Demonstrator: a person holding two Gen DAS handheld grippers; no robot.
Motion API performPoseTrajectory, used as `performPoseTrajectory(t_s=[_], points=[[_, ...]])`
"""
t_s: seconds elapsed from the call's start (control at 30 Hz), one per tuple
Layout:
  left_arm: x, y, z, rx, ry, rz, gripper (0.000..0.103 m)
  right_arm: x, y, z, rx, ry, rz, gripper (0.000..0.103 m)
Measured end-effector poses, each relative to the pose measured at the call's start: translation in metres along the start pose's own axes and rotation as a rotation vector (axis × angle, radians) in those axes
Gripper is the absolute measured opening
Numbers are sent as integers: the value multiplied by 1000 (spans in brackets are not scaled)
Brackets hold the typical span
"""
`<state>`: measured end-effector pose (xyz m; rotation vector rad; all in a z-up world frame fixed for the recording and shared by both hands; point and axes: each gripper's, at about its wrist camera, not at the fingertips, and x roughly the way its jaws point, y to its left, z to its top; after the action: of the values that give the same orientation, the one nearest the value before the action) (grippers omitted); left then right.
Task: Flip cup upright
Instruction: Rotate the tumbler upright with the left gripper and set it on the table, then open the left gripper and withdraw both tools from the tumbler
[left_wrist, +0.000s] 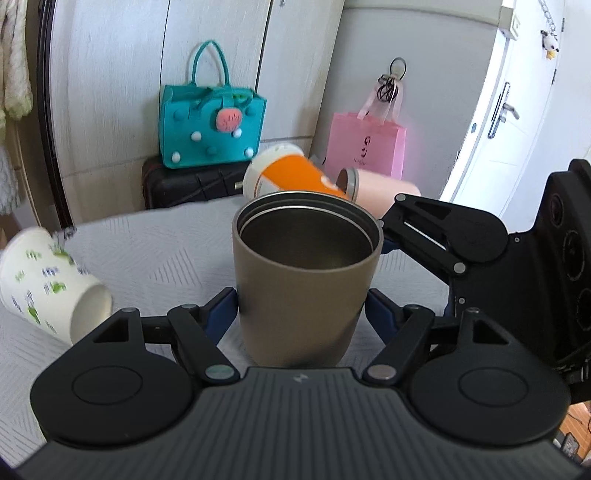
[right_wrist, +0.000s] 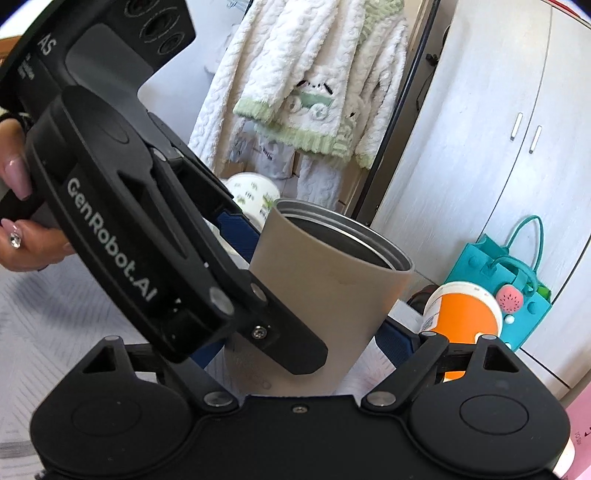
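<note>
A taupe metal cup (left_wrist: 306, 280) stands mouth-up on the white table (left_wrist: 155, 240), tilted slightly. My left gripper (left_wrist: 301, 314) is shut on its lower body, blue pads against both sides. In the right wrist view the same cup (right_wrist: 332, 295) leans to the right. My right gripper (right_wrist: 306, 343) also closes around the cup's base, with the left gripper's body (right_wrist: 122, 229) crossing in front. The right gripper shows in the left wrist view (left_wrist: 384, 236) with a finger at the cup's rim.
A white paper cup with green print (left_wrist: 48, 288) lies on its side at the left. An orange-and-white cup (left_wrist: 288, 173) and a pink tumbler (left_wrist: 380, 192) lie behind. A teal felt bag (left_wrist: 210, 125) on a black case and a pink bag (left_wrist: 365, 144) stand beyond the table.
</note>
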<state>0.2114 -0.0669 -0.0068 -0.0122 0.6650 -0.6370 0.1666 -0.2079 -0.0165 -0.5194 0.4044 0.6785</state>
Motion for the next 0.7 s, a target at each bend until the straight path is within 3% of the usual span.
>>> performPoseTrajectory(t_s=[0.27, 0.47, 0.7], points=[[-7, -7, -2, 7, 15, -17, 77, -12, 2, 3, 43, -11, -19, 89], [-36, -18, -6, -9, -31, -6, 79, -31, -1, 6, 183, 19, 12, 90], [-69, -26, -13, -51, -44, 16, 80, -64, 16, 4, 200, 1, -29, 90]])
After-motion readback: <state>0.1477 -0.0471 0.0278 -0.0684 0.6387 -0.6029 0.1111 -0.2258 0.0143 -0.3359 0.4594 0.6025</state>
